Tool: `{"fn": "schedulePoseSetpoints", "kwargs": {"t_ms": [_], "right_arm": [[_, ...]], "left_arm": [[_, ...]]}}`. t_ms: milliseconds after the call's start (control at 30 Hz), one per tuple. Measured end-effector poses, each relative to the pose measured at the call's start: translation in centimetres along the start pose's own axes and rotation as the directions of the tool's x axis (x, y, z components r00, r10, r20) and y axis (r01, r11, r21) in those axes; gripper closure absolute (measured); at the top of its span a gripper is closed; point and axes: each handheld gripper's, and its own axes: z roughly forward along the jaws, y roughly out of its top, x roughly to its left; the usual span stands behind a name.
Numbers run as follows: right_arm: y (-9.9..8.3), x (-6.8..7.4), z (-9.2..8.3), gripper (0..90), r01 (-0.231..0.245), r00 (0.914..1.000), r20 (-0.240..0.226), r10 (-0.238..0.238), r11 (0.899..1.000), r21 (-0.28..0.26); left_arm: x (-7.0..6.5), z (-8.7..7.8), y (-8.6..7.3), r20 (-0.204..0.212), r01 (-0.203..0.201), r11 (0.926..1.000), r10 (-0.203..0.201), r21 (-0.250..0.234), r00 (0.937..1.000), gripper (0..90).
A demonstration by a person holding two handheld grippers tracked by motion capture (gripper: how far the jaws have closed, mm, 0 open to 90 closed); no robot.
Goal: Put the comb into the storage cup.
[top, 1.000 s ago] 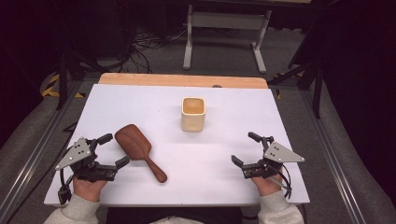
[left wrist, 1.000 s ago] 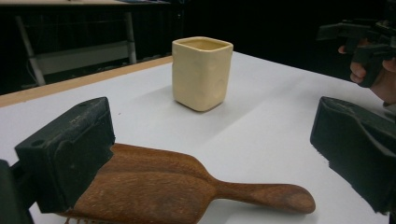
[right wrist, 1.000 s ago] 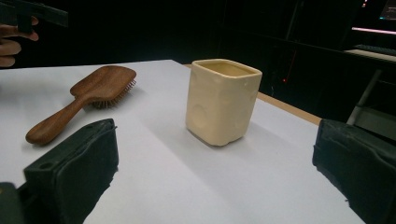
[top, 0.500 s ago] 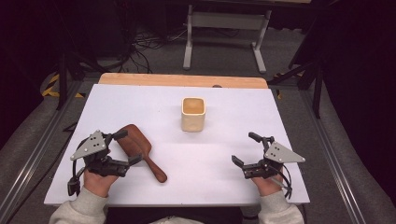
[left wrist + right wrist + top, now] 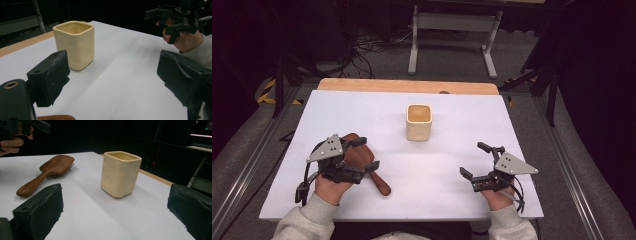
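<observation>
A brown wooden hairbrush (image 5: 381, 185) lies bristles-down at the front left of the white table (image 5: 452, 200). My left gripper (image 5: 367, 154) hovers over the brush head, open, its jaws on either side of it and partly hiding it. In the left gripper view the jaws (image 5: 117, 77) stand wide apart, and a sliver of the brush (image 5: 56, 117) shows at the bottom edge. A cream square cup (image 5: 418, 122) stands upright at the middle back. My right gripper (image 5: 473, 160) is open at the front right, holding nothing. Its own view faces the cup (image 5: 120, 173) and the hairbrush (image 5: 50, 172).
A bare wooden strip (image 5: 407, 86) runs along the table's far edge. Beyond it a metal stand (image 5: 452, 30) and cables sit on the floor. In the left gripper view the right gripper (image 5: 175, 17) shows at the top right.
My left gripper has moved right and forward, from beside the brush to over its head. The right gripper, cup and brush have stayed put.
</observation>
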Motion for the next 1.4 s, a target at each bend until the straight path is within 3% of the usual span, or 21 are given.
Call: {"fn": "schedulePoseSetpoints", "kwargs": {"t_ms": [67, 167, 233, 267, 333, 367, 400, 467, 567, 833, 933, 1000, 1033, 1067, 1167, 1200, 1267, 1300, 1333, 1367, 1400], "right_arm": [[0.0, 0.0, 0.0, 0.8, 0.0, 1.0, -0.001, 0.0, 1.0, 0.001], [-0.1, 0.0, 0.0, 0.7, -0.002, 1.0, -0.006, 0.002, 1.0, 0.004], [-0.1, 0.0, 0.0, 0.8, -0.002, 1.0, -0.006, 0.002, 1.0, 0.004], [-0.1, 0.0, 0.0, 0.8, -0.003, 1.0, -0.006, 0.003, 1.0, 0.003], [-0.1, 0.0, 0.0, 0.8, -0.003, 1.0, -0.006, 0.003, 1.0, 0.003], [-0.1, 0.0, 0.0, 0.8, -0.004, 1.0, -0.007, 0.005, 1.0, 0.003], [-0.1, 0.0, 0.0, 0.8, -0.004, 1.0, -0.008, 0.004, 1.0, 0.004], [-0.1, 0.1, 0.1, 0.8, 0.001, 0.9999, -0.011, -0.001, 1.0, 0.006], [-0.1, 0.1, 0.0, 0.8, 0.001, 0.9999, -0.013, -0.001, 1.0, 0.008], [-0.1, 0.1, -0.1, 0.9, -0.001, 1.0, -0.01, 0.001, 1.0, 0.006], [0.0, 0.2, -0.1, 0.9, 0.001, 0.9999, -0.012, -0.001, 1.0, 0.007], [0.0, 0.2, -0.1, 0.9, 0.001, 0.9999, -0.013, -0.001, 1.0, 0.007], [-0.1, 0.2, -0.1, 0.9, 0.0, 0.9999, -0.013, 0.0, 1.0, 0.008], [-0.1, 0.2, -0.1, 0.9, 0.0, 0.9999, -0.013, 0.0, 1.0, 0.008], [-0.1, 0.2, -0.1, 0.9, 0.001, 0.9999, -0.014, -0.001, 1.0, 0.009], [-0.1, 0.2, -0.1, 0.9, 0.001, 0.9999, -0.015, -0.001, 1.0, 0.009], [-0.1, 0.2, -0.1, 0.9, 0.0, 0.9999, -0.016, 0.0, 1.0, 0.011], [-0.1, 0.2, -0.1, 0.9, 0.0, 0.9999, -0.016, 0.0, 1.0, 0.011], [-0.1, 0.2, -0.1, 0.9, 0.0, 0.9998, -0.018, 0.0, 1.0, 0.012], [-0.1, 0.2, -0.1, 0.9, 0.0, 0.9998, -0.018, 0.0, 1.0, 0.012], [-0.1, 0.2, 0.0, 0.9, 0.002, 0.9998, -0.019, -0.001, 1.0, 0.014]], "left_arm": [[0.0, 0.4, 0.1, 0.011, 0.004, 1.0, -0.004, -0.001, 0.9999, 13.8], [0.1, 1.2, 0.3, 0.06, 0.004, 0.9999, -0.005, 0.012, 0.9982, 29.2], [0.0, 1.4, 0.3, 0.062, 0.004, 0.9999, -0.005, 0.016, 0.9981, 38.2], [0.0, 1.8, 0.4, 0.083, 0.003, 0.9994, -0.006, 0.034, 0.9965, 48.3], [0.0, 2.0, 0.4, 0.076, -0.004, 0.9989, 0.0, 0.047, 0.9971, 64.2], [-0.1, 2.2, 0.4, 0.073, -0.016, 0.9978, 0.012, 0.065, 0.9973, 64.2], [-0.2, 2.3, 0.4, 0.073, -0.018, 0.9972, 0.012, 0.072, 0.9973, 76.5], [-0.1, 2.3, 0.4, 0.083, -0.023, 0.9965, 0.016, 0.081, 0.9964, 89.0], [0.2, 2.5, 0.5, 0.11, -0.004, 0.9935, -0.009, 0.114, 0.9939, 89.9], [0.2, 3.5, 0.9, 0.118, -0.027, 0.9614, -0.006, 0.274, 0.993, 90.0], [0.2, 4.0, 1.1, 0.104, -0.043, 0.9309, 0.005, 0.363, 0.9945, 90.0], [0.1, 4.1, 1.2, 0.098, -0.052, 0.9231, 0.015, 0.381, 0.9951, 90.0], [0.2, 4.5, 1.3, 0.096, -0.057, 0.903, 0.017, 0.426, 0.9952, 90.0], [0.2, 4.5, 1.3, 0.096, -0.057, 0.903, 0.017, 0.426, 0.9952, 90.0], [0.2, 5.1, 1.7, 0.101, -0.074, 0.8613, 0.027, 0.503, 0.9945, 90.0], [0.2, 5.3, 1.7, 0.103, -0.077, 0.8541, 0.027, 0.514, 0.9943, 90.0], [0.2, 5.8, 1.8, 0.108, -0.093, 0.8189, 0.038, 0.566, 0.9934, 90.0], [0.1, 6.0, 1.8, 0.106, -0.089, 0.8083, 0.033, 0.582, 0.9938, 90.0], [0.1, 6.4, 1.7, 0.118, -0.106, 0.7808, 0.042, 0.616, 0.9921, 90.0], [0.1, 6.4, 1.7, 0.118, -0.106, 0.7808, 0.042, 0.616, 0.9921, 90.0], [-0.1, 6.8, 1.6, 0.125, -0.114, 0.7558, 0.043, 0.645, 0.9912, 90.0]]}}
